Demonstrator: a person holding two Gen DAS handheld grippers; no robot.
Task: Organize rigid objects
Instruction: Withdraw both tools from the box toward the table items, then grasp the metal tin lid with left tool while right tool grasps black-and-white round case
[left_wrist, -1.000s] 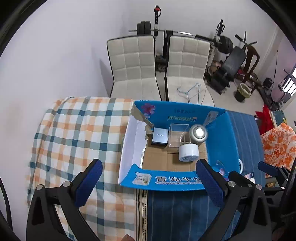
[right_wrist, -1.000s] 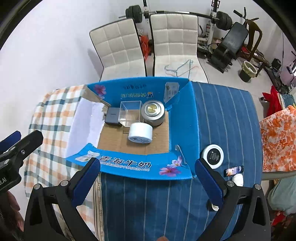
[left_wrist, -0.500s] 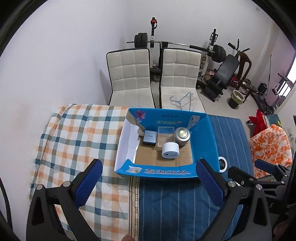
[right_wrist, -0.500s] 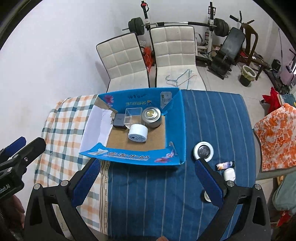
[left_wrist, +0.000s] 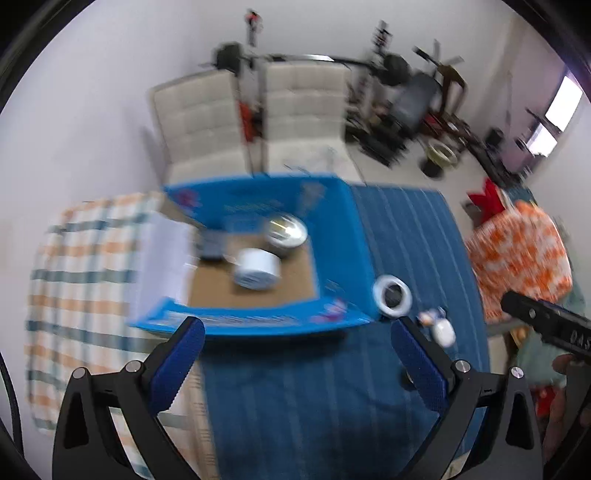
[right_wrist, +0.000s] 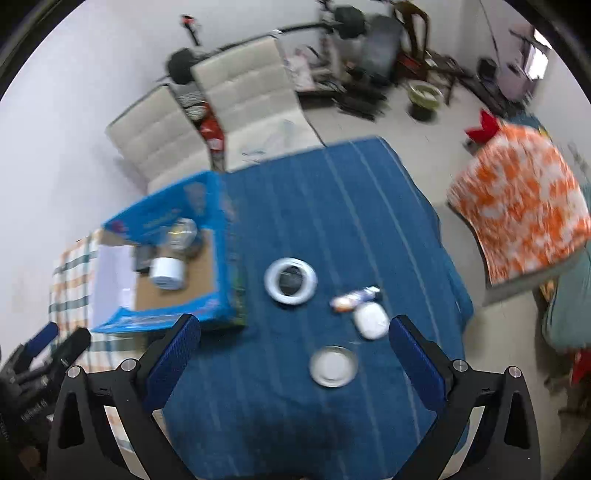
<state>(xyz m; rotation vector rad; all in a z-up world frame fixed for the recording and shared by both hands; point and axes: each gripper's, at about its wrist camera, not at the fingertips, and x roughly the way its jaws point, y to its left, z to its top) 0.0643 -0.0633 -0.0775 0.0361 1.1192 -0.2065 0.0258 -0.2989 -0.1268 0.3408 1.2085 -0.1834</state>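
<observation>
— Four loose things lie on the blue-striped tabletop (right_wrist: 332, 229), outside the blue box (right_wrist: 221, 236): a white ring with a dark middle (right_wrist: 291, 281), a small printed tube (right_wrist: 354, 298), a white oval case (right_wrist: 370, 320) and a round silver lid (right_wrist: 333, 366).

— And inside the box?

— A white roll (left_wrist: 256, 268), a shiny round tin (left_wrist: 287, 232) and something dark beside them (too blurred to name).

— How do the claws stand?

— Both spread wide, nothing between the blue pads. The right claw (right_wrist: 293, 363) hangs over the loose group; the left claw (left_wrist: 295, 363) faces the near wall of the box.

— So which one is nearer to the loose pieces?

— The right, I judge. The lid sits just ahead of it, between the pads and a little right of centre; the oval case is beyond that, close to the right pad, touching or nearly touching the tube. The tube's long axis runs across the view, tilted up to the right.

— And the box from there?

— Off to the left and farther away, so anything picked up would have to travel leftward.
</observation>
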